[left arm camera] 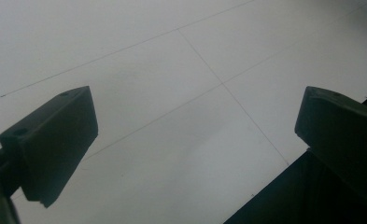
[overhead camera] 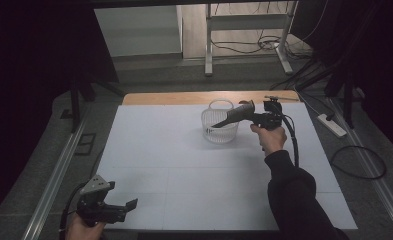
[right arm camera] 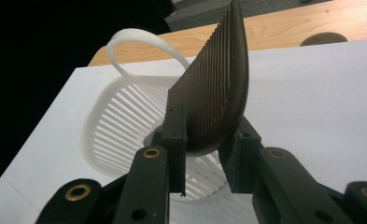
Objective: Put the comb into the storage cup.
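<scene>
Left to right across the desk point(overhead camera: 184, 165), with the white basket point(overhead camera: 219, 125) as landmark. Well to the near left of the basket, at the desk's near edge, the left claw point(overhead camera: 126, 207) rests low in the person's hand, its jaws spread wide apart with nothing between them; the left gripper view looks past them onto bare white desk surface, which suggests this claw is parked out of the way and takes no part in the present step. The basket, a slatted white plastic one with an arched handle, stands toward the far side of the desk, just in front of the bare wooden strip point(overhead camera: 174, 97). Directly above the basket's right rim, the right claw point(right arm camera: 204, 140) is clamped on a dark fine-toothed comb point(right arm camera: 218, 84), gripped at one end so that the comb projects forward over the basket's opening. This hold probably serves to lower or release the comb into the basket.
</scene>
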### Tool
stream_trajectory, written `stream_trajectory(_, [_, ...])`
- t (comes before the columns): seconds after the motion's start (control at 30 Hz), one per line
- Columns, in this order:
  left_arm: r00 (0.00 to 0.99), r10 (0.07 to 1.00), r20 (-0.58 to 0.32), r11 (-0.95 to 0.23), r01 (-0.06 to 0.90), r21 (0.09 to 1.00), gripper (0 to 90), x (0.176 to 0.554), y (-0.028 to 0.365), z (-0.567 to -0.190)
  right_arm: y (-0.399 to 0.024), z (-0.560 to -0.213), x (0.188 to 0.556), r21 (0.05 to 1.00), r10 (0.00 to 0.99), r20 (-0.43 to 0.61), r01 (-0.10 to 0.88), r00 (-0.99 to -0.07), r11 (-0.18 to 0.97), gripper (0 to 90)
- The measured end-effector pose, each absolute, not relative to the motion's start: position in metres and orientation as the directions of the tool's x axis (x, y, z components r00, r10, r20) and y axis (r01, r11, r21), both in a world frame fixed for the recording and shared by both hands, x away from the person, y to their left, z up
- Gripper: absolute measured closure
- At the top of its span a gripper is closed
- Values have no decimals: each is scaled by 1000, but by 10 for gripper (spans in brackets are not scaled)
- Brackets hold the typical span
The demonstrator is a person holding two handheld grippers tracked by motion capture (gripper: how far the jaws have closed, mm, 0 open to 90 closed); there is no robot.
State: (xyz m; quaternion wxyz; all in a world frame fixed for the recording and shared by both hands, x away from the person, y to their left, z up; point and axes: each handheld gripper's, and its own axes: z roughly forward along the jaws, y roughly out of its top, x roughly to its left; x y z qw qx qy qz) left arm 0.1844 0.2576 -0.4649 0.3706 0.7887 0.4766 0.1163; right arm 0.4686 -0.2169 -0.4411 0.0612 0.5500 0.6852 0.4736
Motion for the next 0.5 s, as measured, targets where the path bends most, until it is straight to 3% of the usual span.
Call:
stream_trajectory(0.3, [518,838,-171,-270,667,694,0,184,258,-465,-217,-441,468,731,836,382,682,-394,-13,629])
stream_trajectory(0.5, [517,839,-171,-269,668,694,1,185,258,-465,-217,-440,467,738,848,343,675,-404,24,519])
